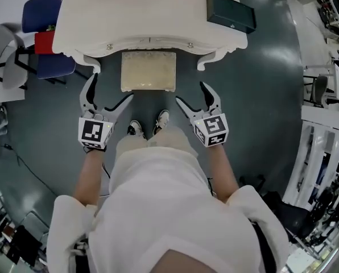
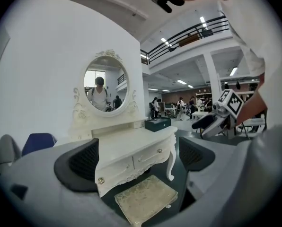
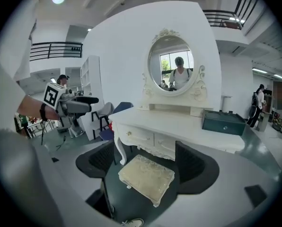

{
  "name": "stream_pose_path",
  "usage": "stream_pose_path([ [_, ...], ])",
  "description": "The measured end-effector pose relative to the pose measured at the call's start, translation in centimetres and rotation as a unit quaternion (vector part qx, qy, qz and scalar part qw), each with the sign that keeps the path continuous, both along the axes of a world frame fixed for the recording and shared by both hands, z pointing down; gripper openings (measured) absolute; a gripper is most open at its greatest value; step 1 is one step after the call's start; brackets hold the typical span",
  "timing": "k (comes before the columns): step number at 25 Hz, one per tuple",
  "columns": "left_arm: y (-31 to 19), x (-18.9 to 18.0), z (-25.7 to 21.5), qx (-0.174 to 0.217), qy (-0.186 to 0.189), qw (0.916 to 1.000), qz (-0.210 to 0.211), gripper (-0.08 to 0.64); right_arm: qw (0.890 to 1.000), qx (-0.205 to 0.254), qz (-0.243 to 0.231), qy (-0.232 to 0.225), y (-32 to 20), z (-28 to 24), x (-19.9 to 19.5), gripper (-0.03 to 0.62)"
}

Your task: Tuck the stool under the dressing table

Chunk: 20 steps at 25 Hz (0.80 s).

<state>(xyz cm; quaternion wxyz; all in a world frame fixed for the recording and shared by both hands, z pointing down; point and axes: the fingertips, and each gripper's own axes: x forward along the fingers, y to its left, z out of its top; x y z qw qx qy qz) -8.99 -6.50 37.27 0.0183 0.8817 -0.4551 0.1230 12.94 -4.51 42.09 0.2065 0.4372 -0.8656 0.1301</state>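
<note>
We've got the left gripper (image 1: pixel 110 88) and right gripper (image 1: pixel 191 93) both spread wide, nothing between the fingers (image 1: pixel 89 94). Just ahead of the fingertips and clear of them, the stool (image 1: pixel 148 71) sits on the floor, its far edge at the dressing table (image 1: pixel 147 16) front. Its legs are mostly hidden from above. Farther right on the tabletop is a dark green box (image 1: pixel 231 12).

The table (image 1: pixel 147 16) is white all over. The stool (image 1: pixel 148 71) is pale cream with a fine embossed pattern (it looks a little yellowish beside the table). The box (image 1: pixel 231 12) is dark green. The floor (image 1: pixel 260 112) is dark grey-green and shiny. The chair (image 1: pixel 41 10) is blue. The left gripper (image 1: pixel 111 87) and the right gripper (image 1: pixel 191 92) have black jaws and white cubes with black square markers.
</note>
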Motion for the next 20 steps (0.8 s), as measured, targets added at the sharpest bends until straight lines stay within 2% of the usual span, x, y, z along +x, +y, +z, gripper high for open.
stream_pose_path([
  [4,-1.4,-0.1,3.2,-0.028,0.004,0.9993,-0.025,0.523,0.999,-0.029,-0.033,0.004,-1.0,2.9,-0.7,0.382],
  [9,-2.7,0.2,10.9,-0.086,-0.001,0.9957,-0.036,0.523,0.997,-0.057,-0.060,0.005,-3.0,6.9,-2.1,0.374],
  [16,-4.8,0.8,22.0,-0.114,-0.014,0.9928,-0.034,0.524,0.992,-0.099,-0.073,0.037,-4.5,16.4,-4.0,0.370],
  [20,-5.9,0.5,29.0,-0.126,-0.045,0.9908,-0.020,0.523,0.989,-0.115,-0.074,0.057,-4.5,22.1,-4.7,0.362],
])
